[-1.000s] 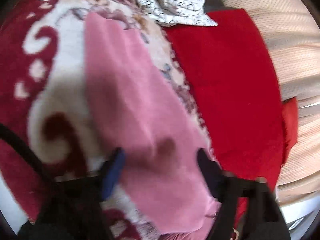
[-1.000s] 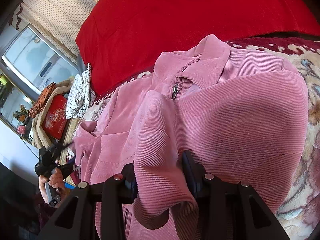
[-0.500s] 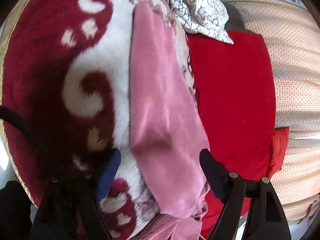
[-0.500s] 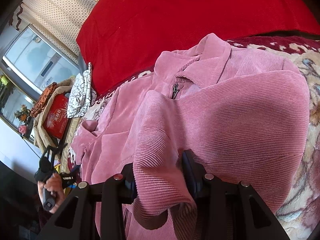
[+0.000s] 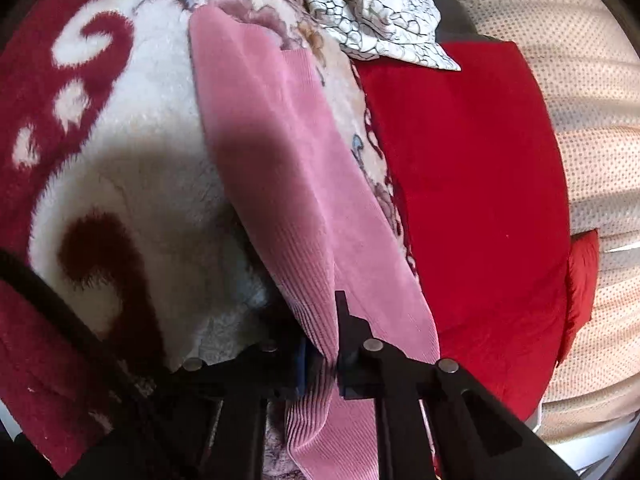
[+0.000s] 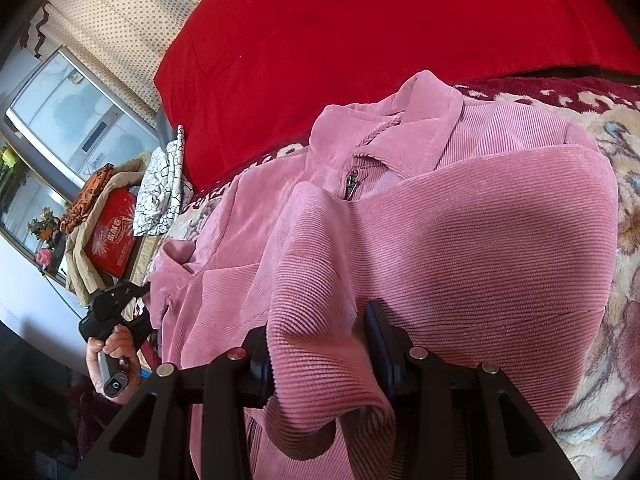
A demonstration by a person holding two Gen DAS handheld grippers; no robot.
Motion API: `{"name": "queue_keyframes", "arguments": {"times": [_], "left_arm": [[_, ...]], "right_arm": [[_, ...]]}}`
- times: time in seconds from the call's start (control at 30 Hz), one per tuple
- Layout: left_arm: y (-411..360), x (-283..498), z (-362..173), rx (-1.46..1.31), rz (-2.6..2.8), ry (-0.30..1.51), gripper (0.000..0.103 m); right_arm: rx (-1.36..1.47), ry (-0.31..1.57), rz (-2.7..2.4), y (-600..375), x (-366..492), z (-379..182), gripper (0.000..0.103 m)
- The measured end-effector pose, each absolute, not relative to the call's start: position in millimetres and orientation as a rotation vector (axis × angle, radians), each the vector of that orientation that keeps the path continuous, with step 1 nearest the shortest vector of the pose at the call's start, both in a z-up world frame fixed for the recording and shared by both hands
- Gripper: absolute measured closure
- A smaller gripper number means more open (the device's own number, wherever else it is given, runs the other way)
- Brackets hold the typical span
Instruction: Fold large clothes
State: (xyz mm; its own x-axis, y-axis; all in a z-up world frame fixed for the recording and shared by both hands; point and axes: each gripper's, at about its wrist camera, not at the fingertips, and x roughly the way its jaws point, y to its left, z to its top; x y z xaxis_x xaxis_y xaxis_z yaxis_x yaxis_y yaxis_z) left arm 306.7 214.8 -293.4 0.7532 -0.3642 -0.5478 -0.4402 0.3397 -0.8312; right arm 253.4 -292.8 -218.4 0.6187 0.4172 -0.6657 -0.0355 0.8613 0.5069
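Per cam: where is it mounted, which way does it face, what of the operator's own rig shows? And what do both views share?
Left wrist: sits on the left hand-held gripper, looks along its fingers down a sleeve of the pink corduroy zip jacket lying on the red-and-cream floral plush blanket; jaws shut on the cloth.
Right wrist: sits on the right hand-held gripper, faces the jacket's collar and the red pillow; jaws shut on a fold. The left hand shows far left.
Shared: jacket, blanket, red pillow, white crackle-print cloth.
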Motion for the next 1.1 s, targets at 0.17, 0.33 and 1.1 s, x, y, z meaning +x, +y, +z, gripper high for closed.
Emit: {"name": "queue_keyframes", "arguments": {"times": [0.17,0.33,1.1], "left_arm": [[190,299,-239,-1.003,0.012,0.642,0.098],[105,294,-186,-0.7,-0.187,0.579,0.098],[69,284,-184,-0.601,-0.572,0.662,0.027]], "right_arm": [[0.476,0.856,0.261,-293,252,-216,0.06],[0.489,0.82,0.227,-302,250,-211,0.06],[0.583,0.696,0.116,-360,240,-187,0.058]]}}
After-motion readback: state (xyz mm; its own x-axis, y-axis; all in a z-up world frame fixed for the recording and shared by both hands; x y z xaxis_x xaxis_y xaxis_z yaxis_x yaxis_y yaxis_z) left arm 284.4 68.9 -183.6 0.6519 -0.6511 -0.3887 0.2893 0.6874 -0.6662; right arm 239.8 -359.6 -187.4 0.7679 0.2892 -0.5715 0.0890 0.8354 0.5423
